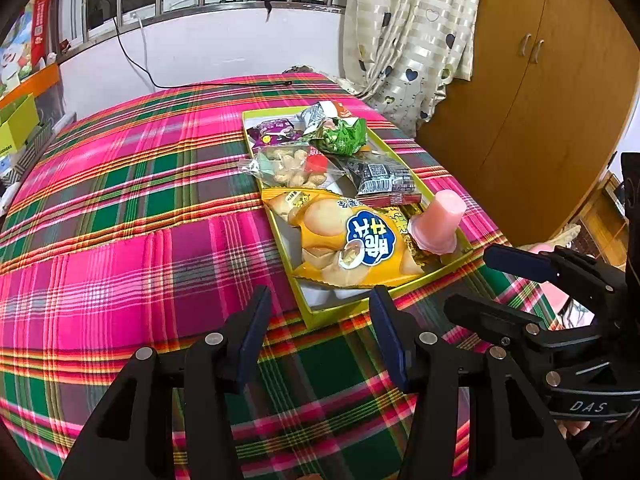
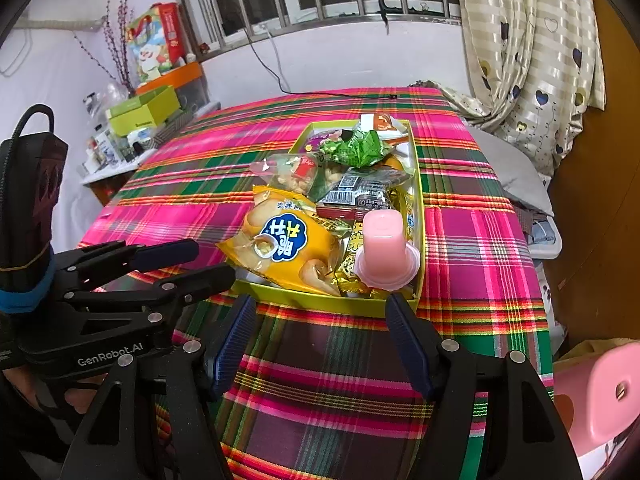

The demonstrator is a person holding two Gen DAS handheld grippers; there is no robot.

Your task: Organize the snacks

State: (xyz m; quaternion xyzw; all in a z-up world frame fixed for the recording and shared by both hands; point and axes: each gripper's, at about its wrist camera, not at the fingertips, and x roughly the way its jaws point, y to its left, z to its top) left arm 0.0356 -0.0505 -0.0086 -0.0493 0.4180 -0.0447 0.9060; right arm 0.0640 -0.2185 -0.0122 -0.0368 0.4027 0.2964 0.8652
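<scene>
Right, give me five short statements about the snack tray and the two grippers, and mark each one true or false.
1. The pink jelly cup stands upside down in the yellow-green cardboard tray. True.
2. The left gripper is clamped on the yellow biscuit bag. False: its jaws are open and empty, short of the tray.
3. The crumpled green snack packet lies nearer the tray's far end than the yellow bag does. True.
4. The tray sits on a bare wooden tabletop. False: it rests on a pink and green plaid cloth.
5. The right gripper holds the jelly cup. False: its jaws are open with nothing between them.
</scene>
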